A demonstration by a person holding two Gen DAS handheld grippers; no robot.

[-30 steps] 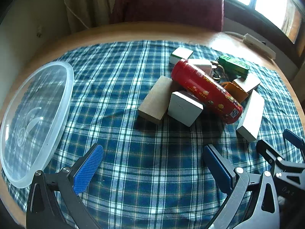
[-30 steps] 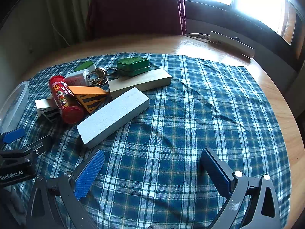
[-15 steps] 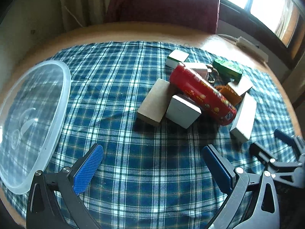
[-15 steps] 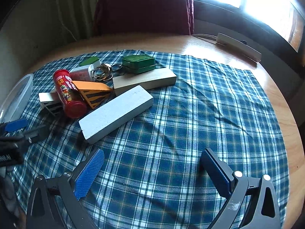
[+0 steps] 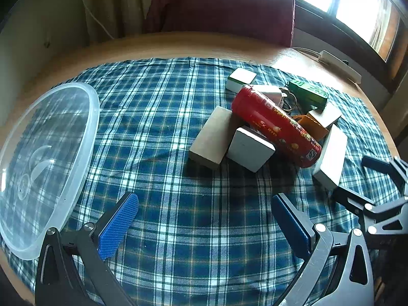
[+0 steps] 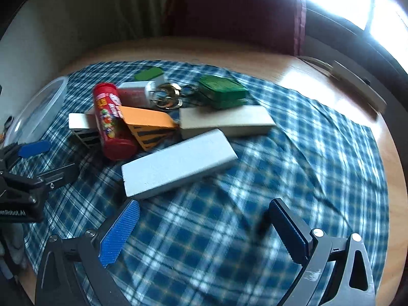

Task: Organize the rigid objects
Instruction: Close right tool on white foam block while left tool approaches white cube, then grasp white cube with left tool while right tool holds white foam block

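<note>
- Clutter of rigid things sits heaped mid-cloth on the checked tablecloth [image 5: 158, 132]: red canister [image 5: 275, 125], tan block [image 5: 211, 137], white square block [image 5: 250, 150], long white block [image 6: 178, 163], beige block [image 6: 227, 122], orange striped box [image 6: 150, 127], green tin [image 6: 221, 94], key rings [image 6: 165, 97] and a green-topped box [image 5: 241, 79].
- Nothing is sorted yet, as I read it; this looks like the approach before a first pick.
- Left gripper [image 5: 204, 219] hovers over bare cloth short of the heap, jaws spread wide, nothing between them.
- Right gripper [image 6: 206, 229] is likewise wide apart and empty, with the near end of the long white block just beyond its blue pads [image 6: 119, 232].
- Clear plastic container [image 5: 43, 163] lies well apart from the heap at the left edge of the cloth; it seems the likely destination, though I can't be sure.
- Next move, I'd judge, is for the right gripper to ease forward and close across the narrow width of the long white block. The canister rests tilted on the blocks and could roll if they are nudged.
- Writing: the canister carries a printed label with candy-like pictures, too small and blurred to read. The left gripper's body, seen from the right wrist, reads "enRobot.AI", its start cut off by the frame edge.
</note>
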